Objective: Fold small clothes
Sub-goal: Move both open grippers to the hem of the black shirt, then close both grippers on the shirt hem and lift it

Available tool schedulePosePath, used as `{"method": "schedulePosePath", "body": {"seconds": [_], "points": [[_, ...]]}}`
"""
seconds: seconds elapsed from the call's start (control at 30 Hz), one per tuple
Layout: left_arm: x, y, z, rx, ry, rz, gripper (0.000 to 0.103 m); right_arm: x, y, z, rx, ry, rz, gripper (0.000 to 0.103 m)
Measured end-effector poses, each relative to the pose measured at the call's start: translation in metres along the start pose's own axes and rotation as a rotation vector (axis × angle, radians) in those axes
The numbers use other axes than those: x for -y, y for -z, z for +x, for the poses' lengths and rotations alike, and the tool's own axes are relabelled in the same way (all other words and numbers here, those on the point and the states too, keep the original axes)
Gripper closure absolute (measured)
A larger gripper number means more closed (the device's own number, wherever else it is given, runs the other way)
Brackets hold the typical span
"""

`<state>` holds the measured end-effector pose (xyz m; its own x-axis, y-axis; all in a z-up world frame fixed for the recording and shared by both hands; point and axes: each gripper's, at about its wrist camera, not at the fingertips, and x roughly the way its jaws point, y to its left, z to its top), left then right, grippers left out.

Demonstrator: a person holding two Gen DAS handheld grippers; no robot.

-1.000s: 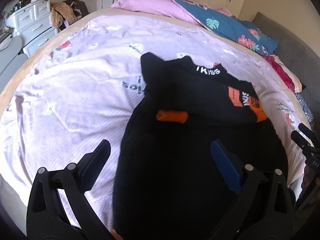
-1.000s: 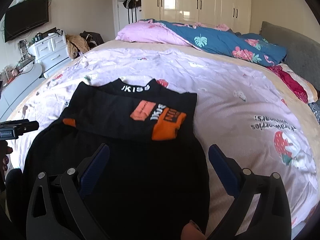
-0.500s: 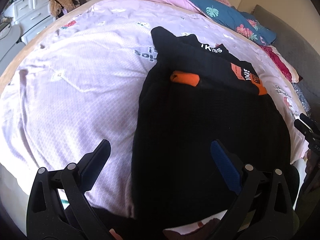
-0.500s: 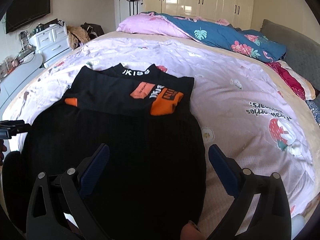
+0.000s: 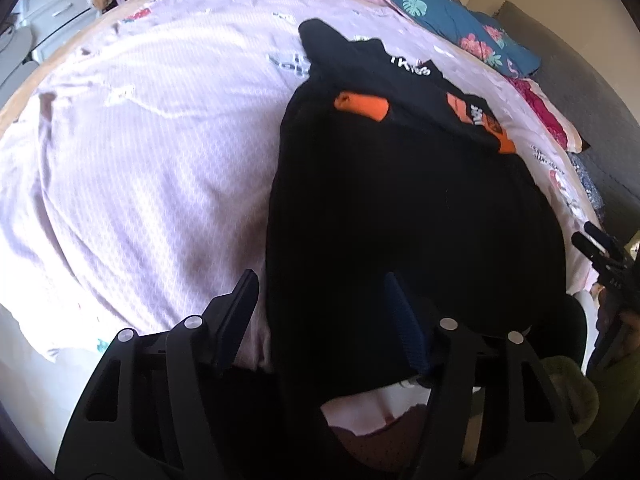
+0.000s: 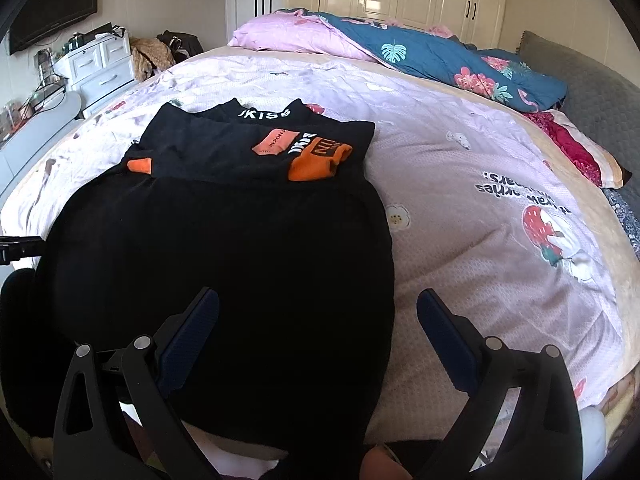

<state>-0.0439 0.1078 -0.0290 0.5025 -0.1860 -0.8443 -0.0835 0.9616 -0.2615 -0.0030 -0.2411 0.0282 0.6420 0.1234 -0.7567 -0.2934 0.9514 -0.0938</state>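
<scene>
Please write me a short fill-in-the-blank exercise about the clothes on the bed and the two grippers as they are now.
1. The black garment has cuffs coloured ____.
2. The garment lies on a bedsheet printed with a red ____.
3. The right gripper has its jaws ____, with the garment's right edge between them.
4. The blue floral duvet is heaped at the ____ end of the bed.

Missing words: orange; strawberry; open; far
</scene>
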Motion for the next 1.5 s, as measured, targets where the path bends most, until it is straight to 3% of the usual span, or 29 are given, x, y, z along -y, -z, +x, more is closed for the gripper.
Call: {"method": "schedulePosePath", "body": {"seconds": [0.5,0.6,0.73,0.93,0.97,1.03,1.1,1.13,1.17,1.23,1.5], "points": [[0.004,0.027,0.019,-0.080,0.031,0.004,0.046,0.000,0.039,0.002,-0.137,-0.082,-0.016,0.004],[0.003,0.028,0.019,-0.078,0.007,0.010,0.055,0.007,0.046,0.005,-0.172,-0.103,0.011,0.004],[-0.003,0.030,0.014,-0.072,-0.021,-0.005,0.080,0.019,0.053,0.007,-0.209,-0.142,0.054,0.004],[-0.006,0.034,0.006,-0.069,-0.006,-0.004,0.086,0.022,0.063,0.015,-0.265,-0.160,0.045,0.007],[-0.006,0.035,0.007,-0.072,-0.004,-0.002,0.086,0.021,0.065,0.017,-0.274,-0.159,0.043,0.020],[-0.007,0.038,0.007,-0.073,-0.004,-0.002,0.086,0.019,0.068,0.022,-0.296,-0.172,0.037,0.036],[-0.006,0.038,0.008,-0.073,-0.008,0.002,0.086,0.015,0.072,0.026,-0.304,-0.146,0.001,0.045],[-0.005,0.036,0.010,-0.074,-0.011,0.003,0.086,0.014,0.073,0.025,-0.299,-0.132,-0.019,0.055],[-0.005,0.036,0.010,-0.074,-0.014,0.005,0.087,0.013,0.073,0.022,-0.289,-0.129,-0.035,0.073],[-0.005,0.035,0.011,-0.071,-0.036,0.010,0.096,0.016,0.071,0.015,-0.261,-0.156,-0.027,0.092],[-0.004,0.031,-0.002,-0.036,-0.035,0.015,0.100,0.026,0.059,-0.011,-0.119,-0.242,0.009,0.096]]}}
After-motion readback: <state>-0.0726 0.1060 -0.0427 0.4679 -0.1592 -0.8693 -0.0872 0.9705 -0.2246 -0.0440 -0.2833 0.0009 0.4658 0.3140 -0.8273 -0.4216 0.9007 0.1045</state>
